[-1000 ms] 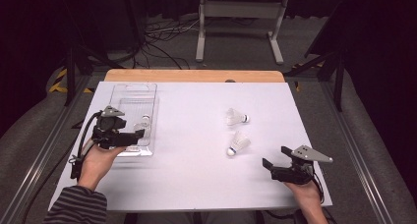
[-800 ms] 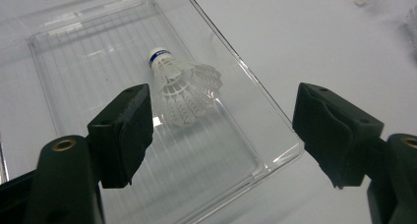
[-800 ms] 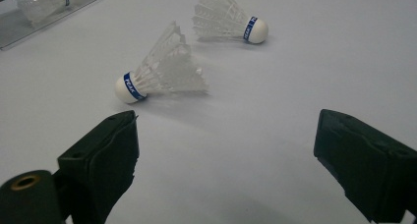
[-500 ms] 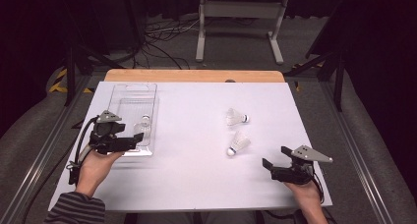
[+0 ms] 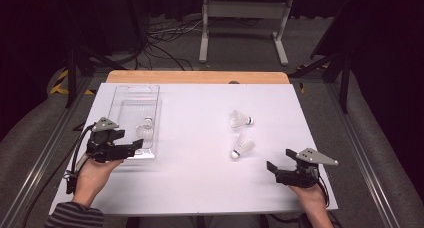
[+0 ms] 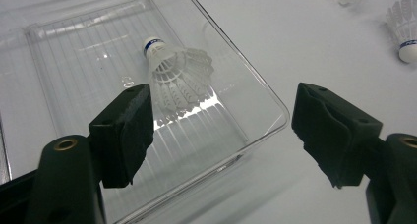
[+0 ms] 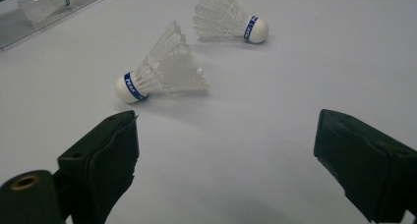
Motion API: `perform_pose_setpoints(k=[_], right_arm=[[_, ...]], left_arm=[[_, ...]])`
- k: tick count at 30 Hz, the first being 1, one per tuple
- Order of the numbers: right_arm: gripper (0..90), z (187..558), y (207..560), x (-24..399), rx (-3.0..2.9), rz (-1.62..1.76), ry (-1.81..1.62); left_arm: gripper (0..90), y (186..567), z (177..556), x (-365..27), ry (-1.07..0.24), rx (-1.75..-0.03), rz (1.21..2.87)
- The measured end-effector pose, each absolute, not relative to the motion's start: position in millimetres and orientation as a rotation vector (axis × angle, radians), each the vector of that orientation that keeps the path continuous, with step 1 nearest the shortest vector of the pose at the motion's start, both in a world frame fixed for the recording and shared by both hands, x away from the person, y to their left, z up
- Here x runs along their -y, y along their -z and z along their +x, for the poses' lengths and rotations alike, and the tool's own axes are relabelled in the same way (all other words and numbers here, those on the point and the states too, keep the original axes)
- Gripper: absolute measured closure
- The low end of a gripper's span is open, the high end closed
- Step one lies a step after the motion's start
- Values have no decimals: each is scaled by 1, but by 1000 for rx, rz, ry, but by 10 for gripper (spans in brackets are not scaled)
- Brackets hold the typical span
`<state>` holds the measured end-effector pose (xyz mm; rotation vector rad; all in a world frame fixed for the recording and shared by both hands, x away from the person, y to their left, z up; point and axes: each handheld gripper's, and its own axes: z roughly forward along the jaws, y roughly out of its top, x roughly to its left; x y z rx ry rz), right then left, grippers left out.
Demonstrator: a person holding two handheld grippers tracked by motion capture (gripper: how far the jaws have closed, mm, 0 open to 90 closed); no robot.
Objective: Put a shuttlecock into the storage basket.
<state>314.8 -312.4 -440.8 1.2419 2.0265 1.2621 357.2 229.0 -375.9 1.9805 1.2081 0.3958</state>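
Observation:
A clear plastic tray [image 5: 131, 99] lies at the table's left, with one white shuttlecock [image 5: 146, 130] on its side near the tray's front end. My left gripper [image 5: 132, 149] stands open at the tray's near right corner, jaws wide apart and empty, the shuttlecock [image 6: 174, 71] just ahead of them. Two more shuttlecocks [image 5: 241, 120] [image 5: 242, 147] rest on the white table right of centre. Open and empty too, my right gripper [image 5: 279, 160] sits near the front right edge, pointing at the nearer shuttlecock [image 7: 162, 67], a short way off.
The white table top [image 5: 200, 178] ends in a wooden strip [image 5: 197, 77] at the back. Cables and a metal stand [image 5: 245, 18] lie on the floor beyond. Rails run along both table sides.
My left gripper has drawn back slightly toward the near edge, staying open. The right gripper and the shuttlecocks have not moved.

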Motion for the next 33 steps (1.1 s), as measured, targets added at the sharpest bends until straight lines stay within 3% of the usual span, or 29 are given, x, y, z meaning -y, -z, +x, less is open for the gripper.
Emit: perform_pose_setpoints(k=[33], right_arm=[[106,315,441,313,-2021,1244,-1265]], left_arm=[[241,392,329,-240,-388,-1147,1879]])
